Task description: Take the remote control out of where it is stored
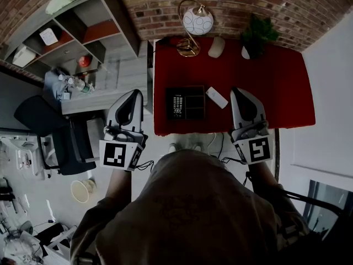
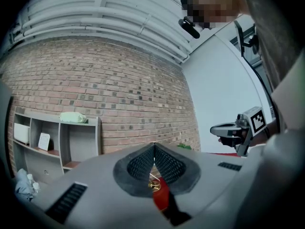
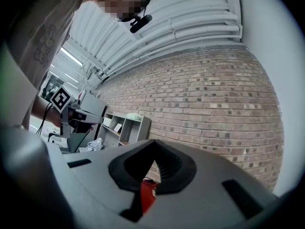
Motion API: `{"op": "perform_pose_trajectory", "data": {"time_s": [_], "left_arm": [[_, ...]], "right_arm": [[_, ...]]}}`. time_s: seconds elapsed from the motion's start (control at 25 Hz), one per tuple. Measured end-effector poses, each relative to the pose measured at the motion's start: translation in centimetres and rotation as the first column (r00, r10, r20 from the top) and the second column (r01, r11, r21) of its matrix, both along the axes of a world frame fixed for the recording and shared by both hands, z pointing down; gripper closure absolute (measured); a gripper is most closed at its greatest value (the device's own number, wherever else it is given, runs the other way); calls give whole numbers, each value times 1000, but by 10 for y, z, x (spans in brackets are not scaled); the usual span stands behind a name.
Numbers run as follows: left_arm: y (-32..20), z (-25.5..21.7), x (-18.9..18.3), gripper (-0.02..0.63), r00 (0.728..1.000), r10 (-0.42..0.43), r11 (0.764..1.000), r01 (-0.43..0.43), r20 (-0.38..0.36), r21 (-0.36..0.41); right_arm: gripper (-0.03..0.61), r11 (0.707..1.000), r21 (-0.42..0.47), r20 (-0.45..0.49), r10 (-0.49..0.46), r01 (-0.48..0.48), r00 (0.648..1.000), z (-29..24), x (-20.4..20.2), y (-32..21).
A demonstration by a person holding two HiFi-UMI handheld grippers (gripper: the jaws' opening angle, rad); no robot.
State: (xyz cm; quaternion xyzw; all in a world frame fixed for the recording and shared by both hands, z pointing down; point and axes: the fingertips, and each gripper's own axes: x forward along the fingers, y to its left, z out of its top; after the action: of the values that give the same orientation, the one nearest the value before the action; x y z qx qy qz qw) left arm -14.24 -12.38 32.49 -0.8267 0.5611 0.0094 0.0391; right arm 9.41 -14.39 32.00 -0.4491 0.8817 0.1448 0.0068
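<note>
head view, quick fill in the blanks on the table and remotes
The black remote control lies in the ___ compartment of the black tray.
The table is coloured ___.
The white remote lies on the table to the tray's ___.
The left hand-held gripper and the right hand-held gripper both have jaws that are ___.
Missing words: left; red; right; shut

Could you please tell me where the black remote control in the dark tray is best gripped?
Probably from above: the black rectangular remote control lies flat in the left compartment of the dark compartmented tray, whose walls block a level approach. Pinch across its two long edges, around mid-length.
</note>
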Motion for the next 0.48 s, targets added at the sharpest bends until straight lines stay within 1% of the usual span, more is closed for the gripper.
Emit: {"op": "perform_pose_trajectory", "data": {"time_s": [0.12,0.28,0.48], "left_arm": [[2,3,0,603,1000,2,1000,-2,-1,-12],[5,9,-1,603,1000,2,1000,-2,-6,-24],[8,13,1,604,1000,7,999,-8,-9,-35]], "right_arm": [[568,999,-49,-31,-1,-1,1000,12,-5,-5],[568,996,-92,-88,-6,-2,996,29,-12,-15],[568,990,-132,-133,-63,45,989,43,-29,-28]]}}
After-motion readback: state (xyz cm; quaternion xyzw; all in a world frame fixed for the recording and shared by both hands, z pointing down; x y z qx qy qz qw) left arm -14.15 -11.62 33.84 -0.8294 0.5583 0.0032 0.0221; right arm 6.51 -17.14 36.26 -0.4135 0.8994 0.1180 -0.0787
